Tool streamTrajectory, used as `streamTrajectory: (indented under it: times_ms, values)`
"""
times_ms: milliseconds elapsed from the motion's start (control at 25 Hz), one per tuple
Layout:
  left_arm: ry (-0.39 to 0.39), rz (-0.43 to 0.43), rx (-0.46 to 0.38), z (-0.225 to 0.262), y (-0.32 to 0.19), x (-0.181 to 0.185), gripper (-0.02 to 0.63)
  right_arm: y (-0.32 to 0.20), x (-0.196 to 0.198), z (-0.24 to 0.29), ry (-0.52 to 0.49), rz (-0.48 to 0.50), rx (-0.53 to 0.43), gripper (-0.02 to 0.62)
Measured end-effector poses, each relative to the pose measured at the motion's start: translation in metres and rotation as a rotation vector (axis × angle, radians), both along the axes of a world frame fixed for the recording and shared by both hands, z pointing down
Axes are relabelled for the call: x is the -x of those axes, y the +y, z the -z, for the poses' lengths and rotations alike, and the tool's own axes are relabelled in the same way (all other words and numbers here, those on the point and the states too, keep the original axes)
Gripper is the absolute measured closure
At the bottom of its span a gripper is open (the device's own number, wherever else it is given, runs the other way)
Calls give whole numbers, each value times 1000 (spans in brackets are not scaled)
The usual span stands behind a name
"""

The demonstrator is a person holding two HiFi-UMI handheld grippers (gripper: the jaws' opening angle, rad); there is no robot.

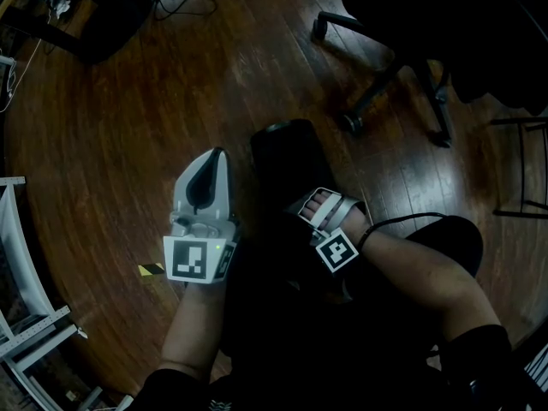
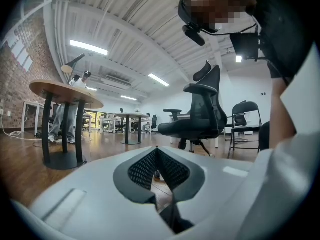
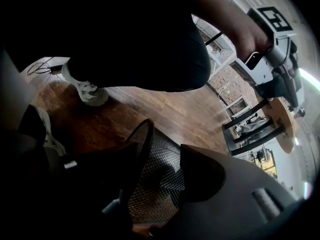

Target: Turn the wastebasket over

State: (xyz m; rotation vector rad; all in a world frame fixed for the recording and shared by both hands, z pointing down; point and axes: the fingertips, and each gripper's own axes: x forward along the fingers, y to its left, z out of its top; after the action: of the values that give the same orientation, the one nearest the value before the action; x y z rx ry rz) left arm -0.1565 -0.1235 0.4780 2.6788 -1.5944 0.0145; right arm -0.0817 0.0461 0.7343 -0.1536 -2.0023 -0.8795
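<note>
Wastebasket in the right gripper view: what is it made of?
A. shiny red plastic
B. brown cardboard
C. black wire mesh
C: the wastebasket has a black wall of fine mesh under a dark rim, and the brown floor shows through it.

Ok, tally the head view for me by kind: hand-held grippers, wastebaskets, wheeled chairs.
Hand-held grippers: 2, the left hand-held gripper and the right hand-held gripper
Wastebasket: 1
Wheeled chair: 1
Total: 4
</note>
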Motion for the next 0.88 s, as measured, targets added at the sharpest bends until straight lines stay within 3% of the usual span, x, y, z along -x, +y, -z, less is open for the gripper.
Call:
streamTrajectory:
  times_ms: [120, 400, 640, 880]
  values:
    - [-3, 2, 1, 0, 1, 2, 606, -3, 1, -1, 10, 9, -39, 321]
    - [-20, 32, 13, -2, 5, 13, 606, -1, -1, -12, 70, 5, -12, 331]
    - [-24, 46, 17, -2, 6, 18, 606, 3, 4, -9, 62, 4, 11, 420]
    - [3, 23, -29, 6, 9, 15, 606, -13, 9, 6, 7, -66, 9, 447]
